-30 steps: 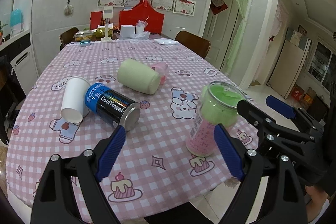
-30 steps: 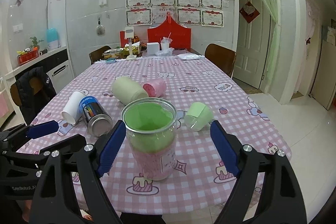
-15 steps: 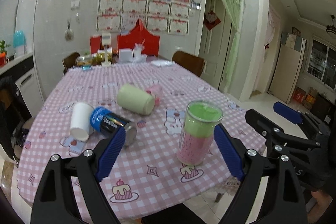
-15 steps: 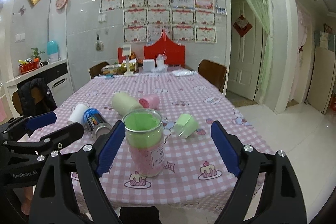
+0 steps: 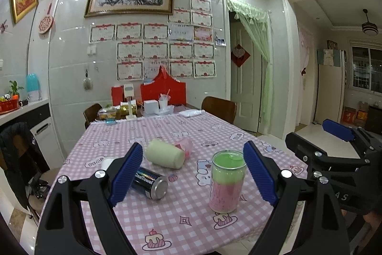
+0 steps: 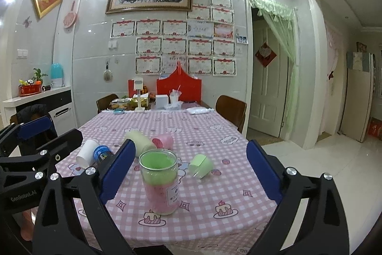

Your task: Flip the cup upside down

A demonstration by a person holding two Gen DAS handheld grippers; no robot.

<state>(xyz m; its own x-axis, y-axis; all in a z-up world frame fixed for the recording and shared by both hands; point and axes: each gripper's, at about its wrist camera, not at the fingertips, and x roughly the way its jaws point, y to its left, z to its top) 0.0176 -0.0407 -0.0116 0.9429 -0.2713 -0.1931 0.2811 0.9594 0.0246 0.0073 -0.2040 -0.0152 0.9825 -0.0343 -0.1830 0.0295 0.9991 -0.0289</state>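
Observation:
A clear cup [image 5: 227, 183] with green and pink filling stands upright near the front edge of the pink checked table [image 5: 191, 226]; it also shows in the right wrist view [image 6: 161, 183]. My left gripper [image 5: 191, 173] is open and empty, held back from the table. My right gripper [image 6: 188, 173] is open and empty, also back from the table edge. Each gripper shows at the side of the other's view, the right one in the left wrist view [image 5: 339, 159] and the left one in the right wrist view [image 6: 35, 147]. Other cups lie on their sides: cream [image 6: 139, 139], pink [image 6: 163, 141], light green [image 6: 200, 165], white paper [image 6: 87, 153].
A dark blue can [image 5: 149, 183] lies on its side left of the clear cup. Boxes and a red stand [image 6: 179, 85] crowd the table's far end. Brown chairs [image 6: 230, 111] stand at the far sides. A doorway [image 6: 269, 87] is to the right.
Both grippers have pulled back and risen from the table. The clear cup now looks smaller and stands free; nothing on the table has moved.

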